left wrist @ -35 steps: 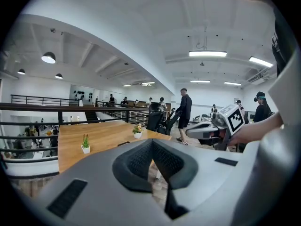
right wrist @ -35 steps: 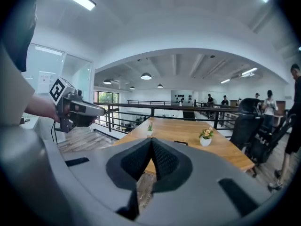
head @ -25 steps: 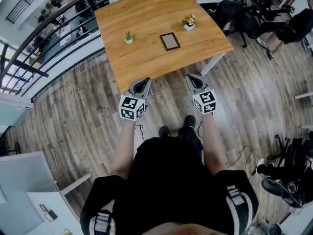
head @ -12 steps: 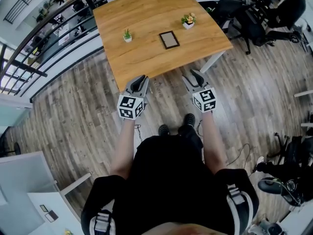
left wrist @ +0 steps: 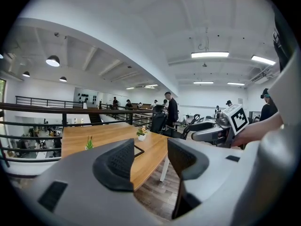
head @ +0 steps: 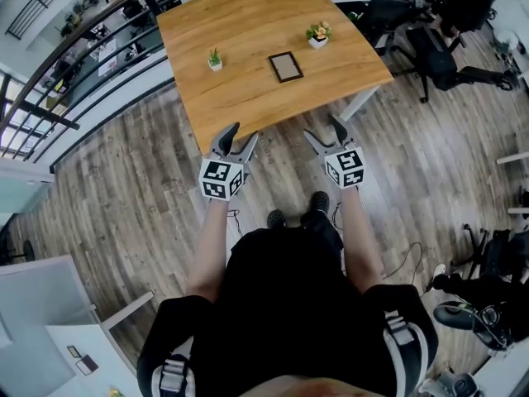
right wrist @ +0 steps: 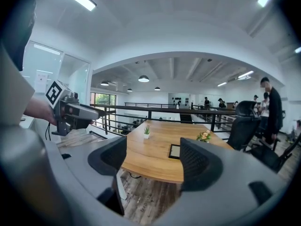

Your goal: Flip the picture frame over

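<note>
Seen from above, a person stands on a wood floor [head: 124, 188] facing a wooden table [head: 240, 23] at 12 o'clock. Each hand holds a gripper out in front, over the floor and just short of the table's near edge.

The left gripper [head: 240, 136] is at 11 o'clock from the person and the right gripper [head: 324, 131] at 1 o'clock. The jaws of both have just been opening and now stand wide apart, with nothing between them.

The frame [head: 286, 67] lies flat near the middle of the table, at 12 o'clock from the person and well apart from both grippers. It has a dark border and a paler centre.

A small green plant [head: 215, 59] stands at 9 o'clock from the frame. A pot of flowers [head: 319, 35] stands at 1 o'clock from it. Neither touches the frame.

A dark railing [head: 74, 52] runs past the table at 10 o'clock. Office chairs [head: 413, 31] stand at 2 o'clock.
</note>
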`<action>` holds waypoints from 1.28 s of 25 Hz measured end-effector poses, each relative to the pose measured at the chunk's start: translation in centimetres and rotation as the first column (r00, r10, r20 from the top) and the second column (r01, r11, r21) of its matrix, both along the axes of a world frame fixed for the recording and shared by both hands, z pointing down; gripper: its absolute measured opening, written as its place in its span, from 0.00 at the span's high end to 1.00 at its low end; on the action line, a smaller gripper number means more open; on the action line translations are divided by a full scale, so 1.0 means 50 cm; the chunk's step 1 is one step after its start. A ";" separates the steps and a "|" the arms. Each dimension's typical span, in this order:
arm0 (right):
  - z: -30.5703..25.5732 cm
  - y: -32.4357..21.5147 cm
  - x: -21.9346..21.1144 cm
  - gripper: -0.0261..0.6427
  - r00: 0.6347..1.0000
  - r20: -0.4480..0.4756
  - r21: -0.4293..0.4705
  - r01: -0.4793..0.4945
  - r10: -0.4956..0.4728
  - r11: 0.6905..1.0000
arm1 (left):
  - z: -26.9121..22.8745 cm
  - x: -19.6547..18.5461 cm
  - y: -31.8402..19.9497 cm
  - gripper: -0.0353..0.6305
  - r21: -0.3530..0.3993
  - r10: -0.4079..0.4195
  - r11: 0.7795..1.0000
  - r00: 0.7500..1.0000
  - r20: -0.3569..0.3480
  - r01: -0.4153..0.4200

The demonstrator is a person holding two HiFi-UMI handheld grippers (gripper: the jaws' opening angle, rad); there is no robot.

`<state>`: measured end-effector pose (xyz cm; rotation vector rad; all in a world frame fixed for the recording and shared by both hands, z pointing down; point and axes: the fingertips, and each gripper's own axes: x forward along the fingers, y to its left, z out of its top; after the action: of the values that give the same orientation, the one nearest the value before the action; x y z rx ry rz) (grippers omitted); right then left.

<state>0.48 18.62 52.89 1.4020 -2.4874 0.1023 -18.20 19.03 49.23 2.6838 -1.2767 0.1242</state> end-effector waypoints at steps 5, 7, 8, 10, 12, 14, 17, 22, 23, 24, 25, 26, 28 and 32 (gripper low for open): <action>0.002 -0.002 0.011 0.43 1.000 0.008 -0.011 -0.002 0.002 1.000 | 0.003 0.011 -0.003 0.61 -0.005 0.004 1.000 1.000 0.009 -0.003; 0.004 -0.002 0.018 0.43 1.000 0.012 -0.015 -0.007 0.007 1.000 | 0.003 0.014 -0.004 0.61 -0.005 0.005 1.000 1.000 0.012 -0.005; 0.005 -0.002 0.021 0.43 1.000 0.013 -0.016 -0.009 0.009 1.000 | 0.002 0.015 -0.005 0.61 -0.004 0.004 1.000 1.000 0.014 -0.004; 0.007 -0.002 0.024 0.43 1.000 0.012 -0.016 -0.010 0.010 1.000 | 0.002 0.015 -0.005 0.61 -0.002 0.001 1.000 1.000 0.016 -0.001; 0.005 -0.003 0.027 0.43 1.000 0.012 -0.015 -0.009 0.009 1.000 | 0.000 0.018 -0.007 0.61 -0.002 -0.001 1.000 1.000 0.018 0.001; 0.005 -0.007 0.029 0.44 1.000 0.017 -0.018 -0.009 0.009 1.000 | -0.002 0.022 -0.010 0.61 -0.002 -0.001 1.000 1.000 0.021 0.001; 0.009 -0.012 0.034 0.44 1.000 0.023 -0.026 -0.009 0.009 1.000 | -0.001 0.029 -0.013 0.61 -0.004 -0.001 1.000 1.000 0.026 0.001; 0.016 -0.016 0.049 0.44 1.000 0.023 -0.031 0.000 0.000 1.000 | 0.005 0.042 -0.013 0.61 -0.008 -0.016 1.000 0.999 0.032 0.017; 0.018 -0.019 0.054 0.44 1.000 0.022 -0.034 0.002 -0.002 0.999 | 0.006 0.046 -0.015 0.61 -0.009 -0.022 1.000 0.999 0.031 0.022; 0.021 -0.023 0.059 0.44 1.000 0.022 -0.036 0.005 -0.004 0.999 | 0.007 0.049 -0.017 0.61 -0.012 -0.027 1.000 0.999 0.031 0.027; 0.023 -0.027 0.064 0.44 1.000 0.023 -0.039 0.008 -0.007 0.999 | 0.009 0.051 -0.020 0.61 -0.015 -0.032 0.999 0.999 0.033 0.032; 0.024 -0.032 0.068 0.44 1.000 0.025 -0.042 0.011 -0.010 0.999 | 0.011 0.054 -0.023 0.61 -0.019 -0.038 0.999 0.999 0.034 0.038; 0.025 -0.045 0.076 0.44 0.999 0.027 -0.047 0.019 -0.018 0.999 | 0.013 0.059 -0.032 0.61 -0.024 -0.051 0.998 0.998 0.034 0.052; 0.026 -0.068 0.093 0.44 0.999 0.018 -0.056 0.047 -0.046 0.997 | 0.011 0.076 -0.047 0.61 -0.032 -0.085 0.996 0.996 0.022 0.086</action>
<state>5.15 15.24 54.17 1.3247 -2.5086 0.1734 -14.40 16.69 49.79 2.6027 -1.3808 0.1612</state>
